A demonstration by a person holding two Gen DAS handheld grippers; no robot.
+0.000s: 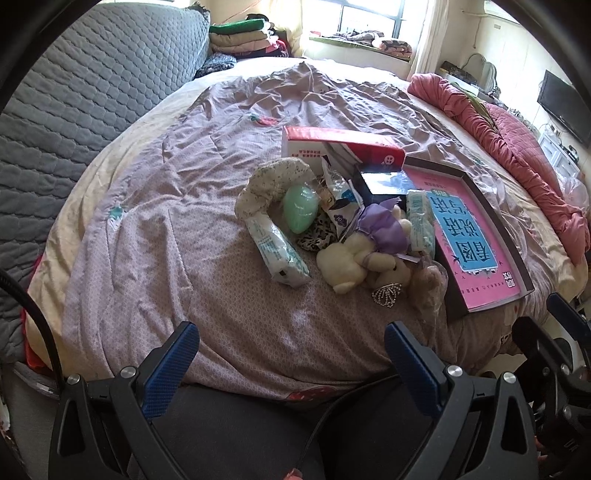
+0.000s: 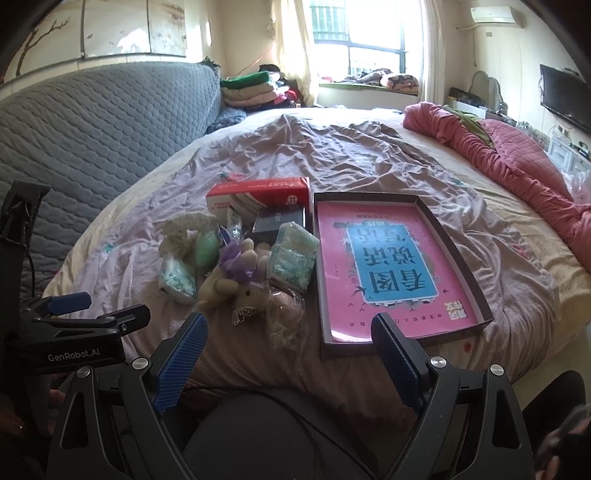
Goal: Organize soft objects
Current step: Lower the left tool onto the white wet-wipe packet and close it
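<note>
A: How are the two grippers held?

B: Both hang low over the near edge of the bed (image 2: 155, 155), pointing forward across it. The left gripper (image 1: 291, 354) has its blue pads spread wide with nothing between them. The right gripper (image 2: 290, 345) is just as wide apart and empty too, and sits beside the left one.

A: Where are the soft things?

B: In a heap straight ahead of the left gripper, ahead and left of the right one: a cream plush toy (image 1: 345, 264) with a purple bow, a green egg-shaped piece (image 1: 301, 208), a floral cloth roll (image 1: 271, 182) and tissue packs (image 2: 293, 254).

A: And beside them?

B: A shallow box tray (image 2: 476, 280) with a pink book in it lies ahead of the right gripper, touching the heap. A red and white carton (image 2: 258, 194) stands beyond the heap.

A: The room?

B: Rumpled lilac bedsheet, a grey quilted headboard (image 2: 92, 122) to the left, a pink quilt (image 2: 517, 166) far right, a bright window (image 2: 373, 33) beyond.
</note>
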